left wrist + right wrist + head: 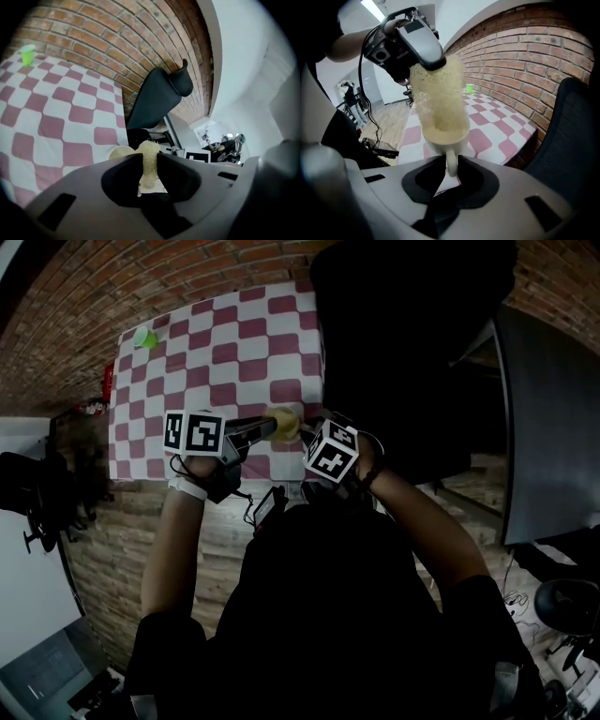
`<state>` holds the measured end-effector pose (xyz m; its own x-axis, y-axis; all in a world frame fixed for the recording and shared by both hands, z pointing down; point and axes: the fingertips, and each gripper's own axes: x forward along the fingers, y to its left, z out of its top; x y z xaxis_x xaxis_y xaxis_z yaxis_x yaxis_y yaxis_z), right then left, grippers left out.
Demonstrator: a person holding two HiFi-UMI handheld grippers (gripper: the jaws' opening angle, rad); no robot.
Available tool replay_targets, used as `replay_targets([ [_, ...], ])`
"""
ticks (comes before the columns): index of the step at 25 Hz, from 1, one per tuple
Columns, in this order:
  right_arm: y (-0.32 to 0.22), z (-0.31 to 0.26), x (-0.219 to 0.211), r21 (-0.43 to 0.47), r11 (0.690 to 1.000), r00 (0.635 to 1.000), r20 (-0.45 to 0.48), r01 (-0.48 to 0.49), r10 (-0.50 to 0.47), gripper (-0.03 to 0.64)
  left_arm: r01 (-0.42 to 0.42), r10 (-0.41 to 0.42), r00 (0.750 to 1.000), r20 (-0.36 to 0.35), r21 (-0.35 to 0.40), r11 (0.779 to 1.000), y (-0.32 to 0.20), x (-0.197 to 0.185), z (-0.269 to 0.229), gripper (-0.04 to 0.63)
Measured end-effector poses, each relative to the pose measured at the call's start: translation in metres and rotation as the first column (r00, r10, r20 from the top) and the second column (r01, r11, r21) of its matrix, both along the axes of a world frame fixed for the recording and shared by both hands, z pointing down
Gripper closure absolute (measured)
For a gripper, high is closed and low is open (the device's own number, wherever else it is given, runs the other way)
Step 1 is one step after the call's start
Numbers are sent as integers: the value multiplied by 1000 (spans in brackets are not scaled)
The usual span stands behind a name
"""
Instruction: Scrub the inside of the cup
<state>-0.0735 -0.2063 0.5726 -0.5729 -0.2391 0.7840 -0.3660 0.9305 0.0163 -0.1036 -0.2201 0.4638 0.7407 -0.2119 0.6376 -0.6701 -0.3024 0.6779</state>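
A cream cup (445,137) hangs over the near edge of the checked table, my right gripper (451,165) shut on its handle. A yellow sponge (437,96) stands in the cup's mouth, pinched at its top by my left gripper (425,55). In the left gripper view the sponge (149,164) sits between the two jaws of the left gripper (149,169), with the cup's rim (121,152) just beyond. From the head view, both grippers meet at the cup (285,423): the left gripper (262,427) from the left, the right gripper (314,434) from the right.
A pink-and-white checked tablecloth (216,362) covers the table. A small green cup (144,337) stands at its far left corner by the brick wall. A black office chair (403,334) sits right of the table. Cables hang below my hands.
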Motion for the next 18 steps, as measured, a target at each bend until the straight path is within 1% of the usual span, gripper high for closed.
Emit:
replay_targets([
  [1, 0, -1, 0, -1, 1000, 1000, 2, -1, 1, 518, -31, 29, 998, 60, 43, 999, -2, -3, -3, 498],
  [2, 0, -1, 0, 0, 1000, 1000, 2, -2, 2, 519, -82, 69, 987, 145, 87, 993, -4, -6, -2, 499],
  [3, 0, -1, 0, 1, 1000, 1000, 1, -1, 1, 518, -145, 115, 966, 232, 119, 982, -5, -7, 1, 499],
  [4, 0, -1, 0, 4, 1000, 1000, -1, 0, 0, 518, -211, 163, 939, 303, 131, 969, -5, -4, 6, 498],
  [5, 1, -1, 0, 7, 1000, 1000, -5, 2, -2, 519, -272, 214, 910, 354, 124, 954, -3, 1, 12, 499],
  [6, 1, -1, 1, 10, 1000, 1000, -9, 4, -4, 518, -325, 262, 881, 395, 101, 940, 0, 7, 20, 499],
  [8, 1, -1, 0, 16, 1000, 1000, -17, 10, -10, 520, -404, 338, 814, 473, 42, 914, 5, 14, 41, 499],
  [9, 1, -1, 0, 18, 1000, 1000, -20, 12, -12, 518, -430, 362, 783, 506, 21, 902, 5, 16, 52, 498],
  [12, 1, 0, -1, 17, 1000, 1000, -25, 12, -11, 519, -495, 409, 714, 568, -3, 869, 5, 23, 78, 499],
  [14, 2, -1, -2, 7, 1000, 1000, -24, 14, -13, 518, -552, 436, 663, 609, 2, 834, 9, 22, 89, 499],
  [16, 2, -2, -2, 2, 1000, 999, -27, 24, -24, 519, -599, 431, 609, 666, 31, 800, 9, 14, 93, 499],
  [18, 1, -3, -1, 6, 1000, 999, -29, 28, -28, 518, -638, 387, 577, 719, 100, 764, 4, 10, 84, 499],
])
